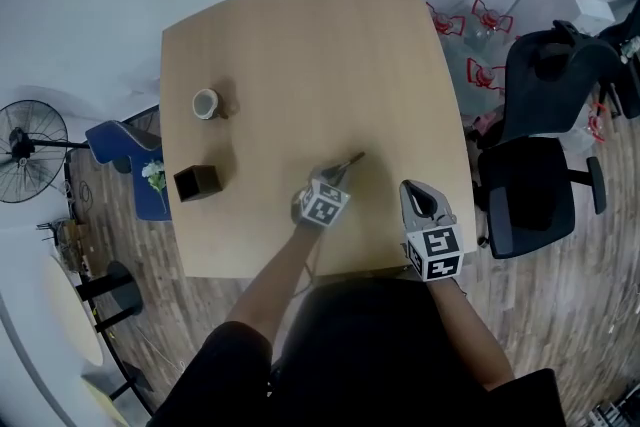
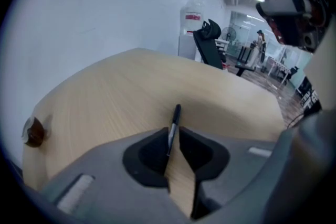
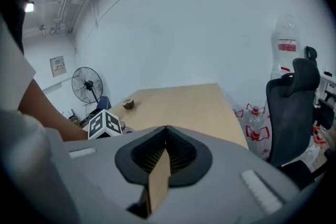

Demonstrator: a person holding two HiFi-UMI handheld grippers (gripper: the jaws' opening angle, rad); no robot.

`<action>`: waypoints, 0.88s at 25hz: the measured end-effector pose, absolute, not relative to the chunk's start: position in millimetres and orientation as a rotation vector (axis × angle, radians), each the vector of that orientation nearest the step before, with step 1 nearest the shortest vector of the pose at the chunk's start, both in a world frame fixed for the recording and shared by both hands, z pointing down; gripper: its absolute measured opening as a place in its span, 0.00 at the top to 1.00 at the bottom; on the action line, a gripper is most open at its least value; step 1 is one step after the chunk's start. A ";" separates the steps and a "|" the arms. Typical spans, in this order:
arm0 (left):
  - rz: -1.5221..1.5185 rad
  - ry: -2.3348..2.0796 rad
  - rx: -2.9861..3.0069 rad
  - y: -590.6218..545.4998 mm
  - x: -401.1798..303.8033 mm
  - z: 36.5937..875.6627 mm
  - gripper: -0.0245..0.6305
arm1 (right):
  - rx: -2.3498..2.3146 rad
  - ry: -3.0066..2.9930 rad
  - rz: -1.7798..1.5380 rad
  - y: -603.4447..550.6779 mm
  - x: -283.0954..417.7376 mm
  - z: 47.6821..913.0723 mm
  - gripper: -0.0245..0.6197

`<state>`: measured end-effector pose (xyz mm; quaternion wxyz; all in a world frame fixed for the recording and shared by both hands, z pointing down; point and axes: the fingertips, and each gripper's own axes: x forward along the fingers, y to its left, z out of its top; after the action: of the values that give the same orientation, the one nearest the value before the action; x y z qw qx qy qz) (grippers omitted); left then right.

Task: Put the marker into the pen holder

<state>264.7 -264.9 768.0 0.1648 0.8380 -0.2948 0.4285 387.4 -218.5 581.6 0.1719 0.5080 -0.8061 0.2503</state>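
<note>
Left tongs [image 2: 173, 138] pinch the marker [image 2: 175, 115]. Its far end pokes out ahead over the desk [image 1: 300, 35]. Right tongs [image 3: 164, 131] are pressed together, empty, idle at the near desk edge. Holder [image 1: 197, 182] stands well to the left of the marker. Judgement: grasp made; the carry to the holder and the drop-in are both left.

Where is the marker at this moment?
In the head view, the marker is gripped in the left gripper, right of the pen holder.
</note>
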 end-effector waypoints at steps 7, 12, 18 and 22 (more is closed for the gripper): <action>1.423 -0.751 2.340 -272.1 277.6 791.9 0.85 | 1.324 -2.332 0.724 -238.2 397.8 602.1 0.96; 1.500 -0.722 2.306 -270.8 279.4 800.2 0.85 | 1.305 -2.334 0.765 -242.4 415.3 610.7 0.96; 1.564 -0.697 2.309 -267.6 283.6 801.7 0.88 | 1.280 -2.342 0.771 -247.5 430.4 620.7 0.96; 1.653 -0.667 2.285 -268.5 286.4 803.8 0.89 | 1.273 -2.350 0.795 -246.4 435.9 628.0 0.96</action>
<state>286.4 -268.5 803.8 0.1216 0.7826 -0.2286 0.5661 435.9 -246.4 628.0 0.1758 0.4494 -0.8297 0.2806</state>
